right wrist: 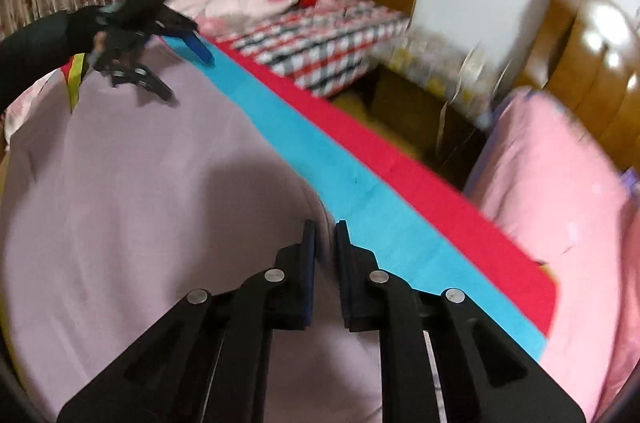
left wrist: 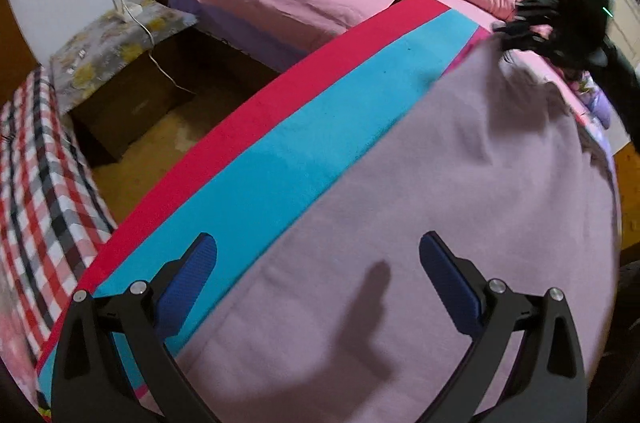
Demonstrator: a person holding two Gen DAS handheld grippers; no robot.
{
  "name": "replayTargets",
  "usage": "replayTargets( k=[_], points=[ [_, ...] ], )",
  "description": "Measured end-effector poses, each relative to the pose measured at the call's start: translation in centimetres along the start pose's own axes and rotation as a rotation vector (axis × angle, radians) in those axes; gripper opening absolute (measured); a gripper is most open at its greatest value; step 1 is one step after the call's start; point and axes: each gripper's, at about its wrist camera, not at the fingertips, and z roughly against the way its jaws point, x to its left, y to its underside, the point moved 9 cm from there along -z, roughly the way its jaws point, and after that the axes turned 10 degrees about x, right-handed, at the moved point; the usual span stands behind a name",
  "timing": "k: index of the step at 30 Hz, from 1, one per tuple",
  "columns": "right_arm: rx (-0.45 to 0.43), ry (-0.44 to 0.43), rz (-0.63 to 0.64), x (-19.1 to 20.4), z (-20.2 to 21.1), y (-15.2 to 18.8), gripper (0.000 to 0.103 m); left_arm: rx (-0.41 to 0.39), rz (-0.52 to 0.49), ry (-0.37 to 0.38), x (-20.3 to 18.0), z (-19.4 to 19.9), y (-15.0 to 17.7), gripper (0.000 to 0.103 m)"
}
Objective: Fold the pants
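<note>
Soft, pale lilac fleece pants (left wrist: 420,203) lie spread flat on a bed, over a cover with a turquoise band (left wrist: 304,159) and a red band (left wrist: 248,111) running along the bed's long edge. The garment's long axis appears to run parallel to those bands, from one gripper to the other.

The left gripper (left wrist: 318,263), black with blue pads, hangs just above one end of the pants with its fingers wide apart and nothing between them; its shadow falls on the fleece directly ahead. The cloth lies straight below and forward of those fingers.

The right gripper (right wrist: 325,243) is at the opposite end, near the turquoise band, with its fingers drawn nearly together. A narrow gap shows between the pads (the view is too blurred to tell whether any fleece is pinched there).

Each gripper is nearest its own end, so the next fold likely needs both ends secured, and the left has not yet closed.
</note>
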Motion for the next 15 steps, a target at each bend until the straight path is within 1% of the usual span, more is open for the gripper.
replayTargets(
  k=[1, 2, 3, 4, 5, 6, 7, 8, 9, 11, 12, 14, 15],
  points=[
    [-0.036, 0.027, -0.007, 0.6, 1.2, 0.1, 0.013, 0.013, 0.004, 0.026, -0.3, -0.2, 0.0, 0.101],
    [-0.056, 0.044, -0.012, 0.8, 2.4, 0.6, 0.013, 0.028, 0.005, 0.033, -0.6, -0.5, -0.2, 0.101],
    [-0.08, 0.065, -0.016, 1.5, 3.4, 0.8, 0.013, 0.04, 0.007, 0.03, -0.7, -0.8, -0.1, 0.098],
    [-0.095, 0.076, -0.018, 1.8, 4.2, 1.0, 0.013, 0.033, 0.018, 0.03, -0.8, -0.7, 0.0, 0.088],
    [-0.117, 0.086, -0.023, 2.6, 5.3, 1.2, 0.013, 0.023, 0.029, 0.053, -1.3, -0.3, 0.1, 0.053],
    [-0.131, 0.099, -0.03, 3.3, 6.3, 1.4, 0.013, 0.011, 0.038, 0.092, -2.1, 0.5, 0.4, 0.033],
    [-0.136, 0.113, -0.035, 3.7, 7.0, 1.8, 0.012, -0.023, 0.028, 0.054, -2.9, 1.9, 0.7, 0.022],
    [-0.142, 0.147, -0.037, 4.6, 7.9, 2.2, 0.012, -0.055, 0.011, 0.002, -3.7, 3.3, 1.0, 0.017],
    [-0.148, 0.168, -0.038, 5.1, 8.8, 2.6, 0.012, -0.083, -0.005, -0.034, -4.6, 4.9, 1.5, 0.016],
    [-0.179, 0.21, -0.049, 6.6, 11.0, 3.3, 0.012, -0.157, -0.032, -0.123, -7.4, 9.1, 3.1, 0.016],
    [-0.201, 0.225, -0.056, 7.4, 12.3, 3.7, 0.012, -0.198, -0.049, -0.186, -9.4, 11.6, 4.4, 0.016],
    [-0.267, 0.251, -0.078, 9.7, 15.6, 4.9, 0.012, -0.242, -0.077, -0.263, -12.8, 14.4, 6.6, 0.016],
    [-0.284, 0.258, -0.084, 10.7, 16.8, 5.8, 0.012, -0.257, -0.095, -0.303, -14.9, 15.5, 8.0, 0.016]
  ],
)
